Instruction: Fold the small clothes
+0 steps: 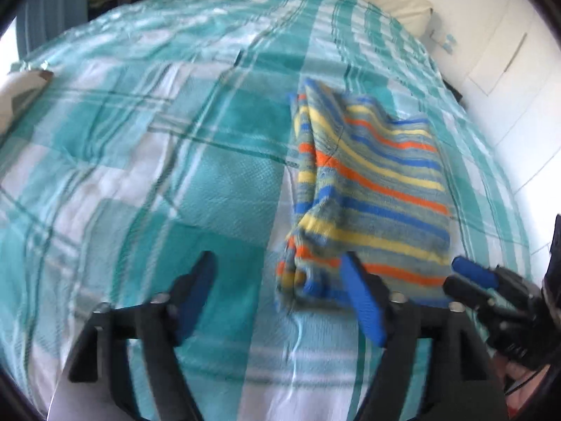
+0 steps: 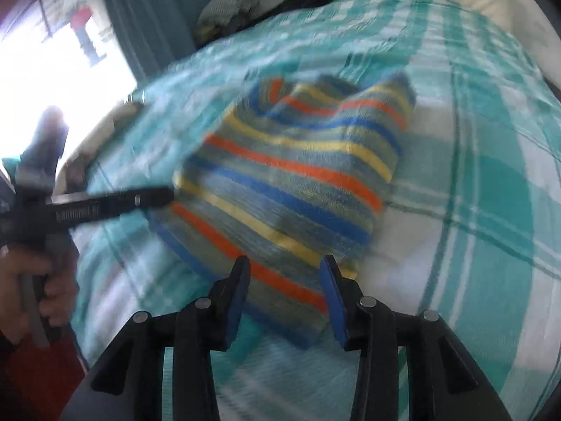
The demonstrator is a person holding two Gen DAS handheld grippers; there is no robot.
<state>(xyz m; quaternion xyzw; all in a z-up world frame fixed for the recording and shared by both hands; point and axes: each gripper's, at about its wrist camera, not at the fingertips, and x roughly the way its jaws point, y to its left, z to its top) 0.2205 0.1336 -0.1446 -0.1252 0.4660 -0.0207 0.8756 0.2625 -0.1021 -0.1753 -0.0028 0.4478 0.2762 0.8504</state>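
Motion blur is smearing the striped garment [image 2: 294, 179] in the right wrist view. The bedspread [image 1: 140, 175] is running off-frame. The right gripper [image 1: 470, 277] is showing only partly at the left view's edge.

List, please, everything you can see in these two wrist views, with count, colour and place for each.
striped garment: one, blue, yellow and orange stripes, partly folded, lying on the bedspread.
bedspread: one, teal and white check, covering the bed.
pillow: one, cream, at the far edge of the bed.
clothes pile: one heap, mixed pale and dark, at the far corner, too blurred to count pieces.
curtain: one, teal, beside the bright window.
left gripper: black with blue pads, open, at the garment's near left corner.
right gripper: black with blue pads, open, over the garment's near edge.
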